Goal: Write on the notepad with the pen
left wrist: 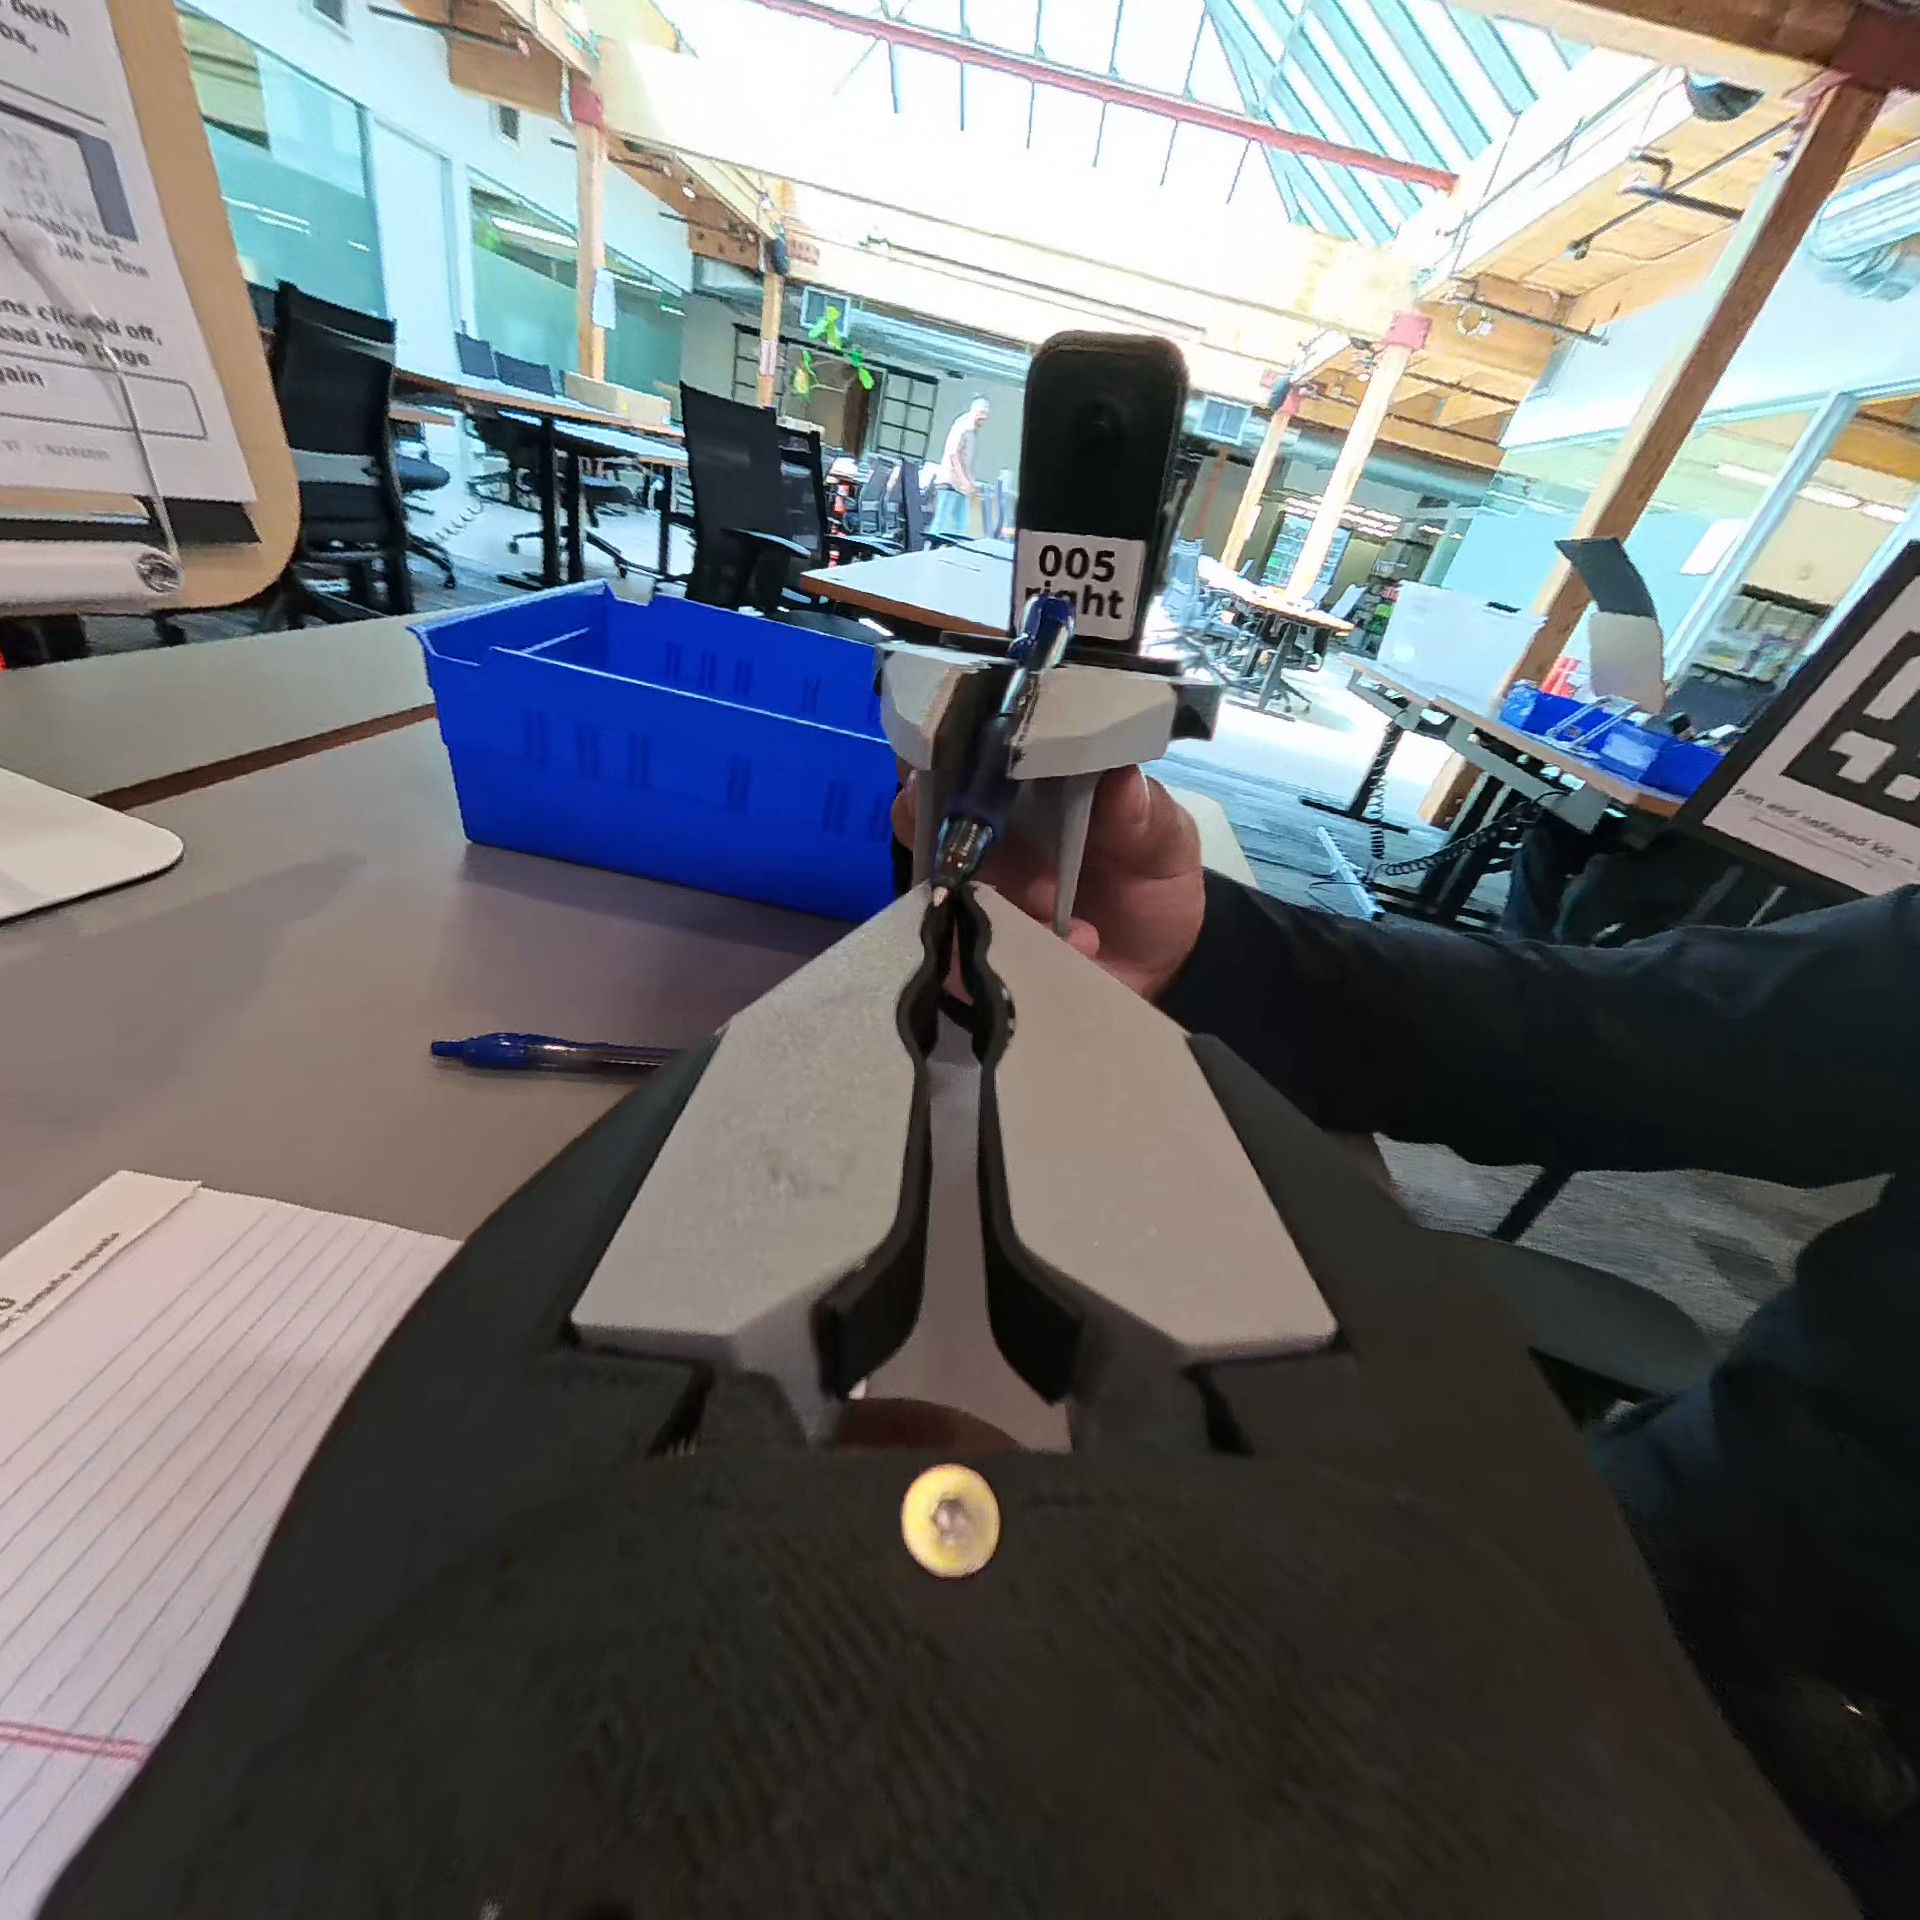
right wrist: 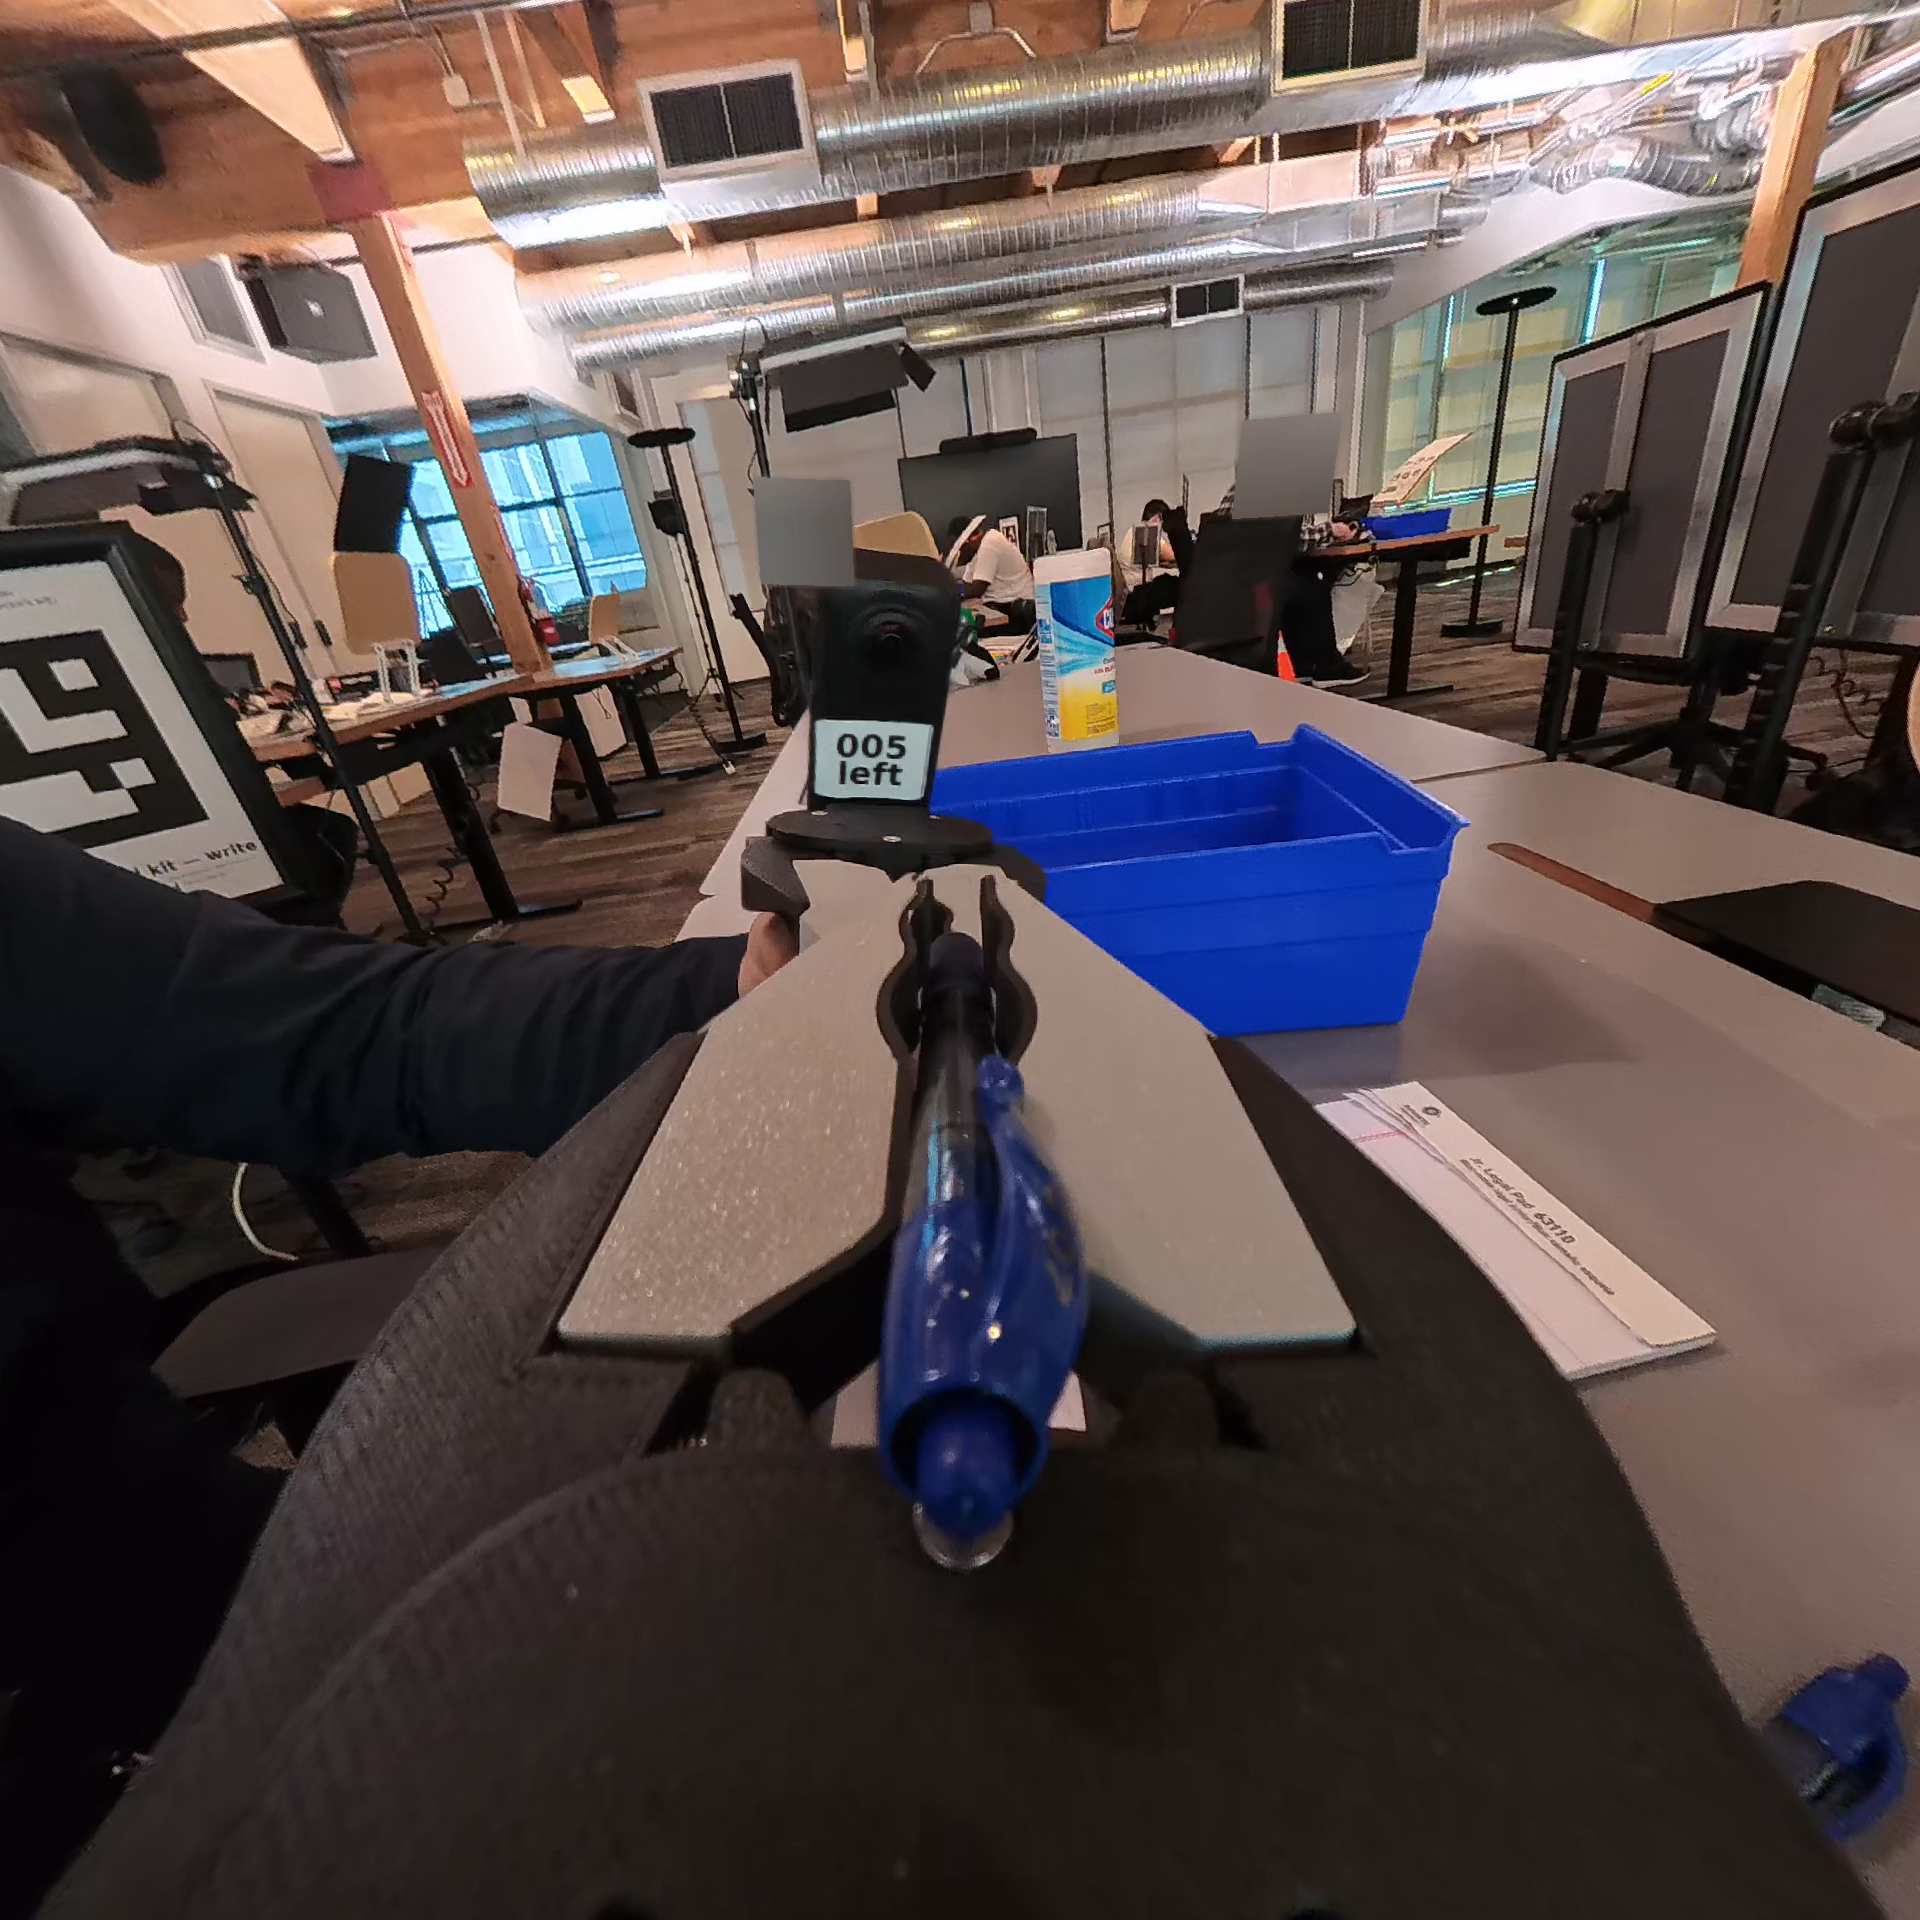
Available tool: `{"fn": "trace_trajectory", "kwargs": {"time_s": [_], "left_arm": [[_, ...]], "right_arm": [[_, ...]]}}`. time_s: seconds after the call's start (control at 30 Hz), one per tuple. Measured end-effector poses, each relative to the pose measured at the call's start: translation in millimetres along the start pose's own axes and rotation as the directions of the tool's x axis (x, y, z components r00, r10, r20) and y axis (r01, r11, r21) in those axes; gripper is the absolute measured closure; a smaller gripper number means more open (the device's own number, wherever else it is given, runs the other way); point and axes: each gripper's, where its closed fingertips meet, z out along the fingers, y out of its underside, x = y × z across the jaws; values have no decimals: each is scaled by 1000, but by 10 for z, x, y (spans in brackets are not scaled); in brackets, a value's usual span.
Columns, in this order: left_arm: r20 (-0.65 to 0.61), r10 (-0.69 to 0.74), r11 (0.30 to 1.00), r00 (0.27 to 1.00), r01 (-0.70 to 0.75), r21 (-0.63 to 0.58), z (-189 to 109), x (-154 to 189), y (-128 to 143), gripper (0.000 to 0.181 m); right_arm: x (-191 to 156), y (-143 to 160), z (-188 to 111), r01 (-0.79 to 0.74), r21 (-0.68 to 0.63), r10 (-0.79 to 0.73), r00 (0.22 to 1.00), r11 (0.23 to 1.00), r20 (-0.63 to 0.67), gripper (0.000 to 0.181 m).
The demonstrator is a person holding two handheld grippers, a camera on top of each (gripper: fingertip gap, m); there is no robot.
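pen (right wrist: pixel 961 1195) axis: along right gripper (right wrist: pixel 958 920) fingers, tip toward left gripper (left wrist: pixel 954 914)
right gripper: clamped on pen
left gripper: closed, empty
pens: two, second pen (left wrist: pixel 551 1051) flat on table (left wrist: pixel 260 966)
notepad (left wrist: pixel 156 1455): one

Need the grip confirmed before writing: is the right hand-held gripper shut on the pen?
Shut: the right hand-held gripper clamps the blue pen lengthwise between its black pads.

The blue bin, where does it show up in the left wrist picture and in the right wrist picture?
Left wrist view: the blue bin stands on the grey table, left of centre, behind the spare pen lying there.
Right wrist view: the blue bin is right of centre, beyond the right gripper.
Shared landmark: the lined notepad lies nearer the camera than the bin in both.
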Motion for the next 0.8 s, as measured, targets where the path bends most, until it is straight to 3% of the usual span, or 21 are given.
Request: {"fn": "trace_trajectory", "kwargs": {"time_s": [0.4,0.57,0.7,0.8], "left_arm": [[34,7,1000,999,-7,-7,9,-71,39,181],[90,-67,998,994,67,6,-57,-248,29,181],[201,-124,981,972,150,-119,-84,-503,293,181],[339,-91,929,937,202,-310,-126,-730,705,181]], "right_arm": [[75,42,-4,-68,-3,68,998,998,-9,176],[106,-115,-57,-156,108,156,988,982,15,176],[217,-249,-200,-222,198,222,975,955,23,176],[314,-261,-277,-226,215,233,972,950,-9,176]]}}
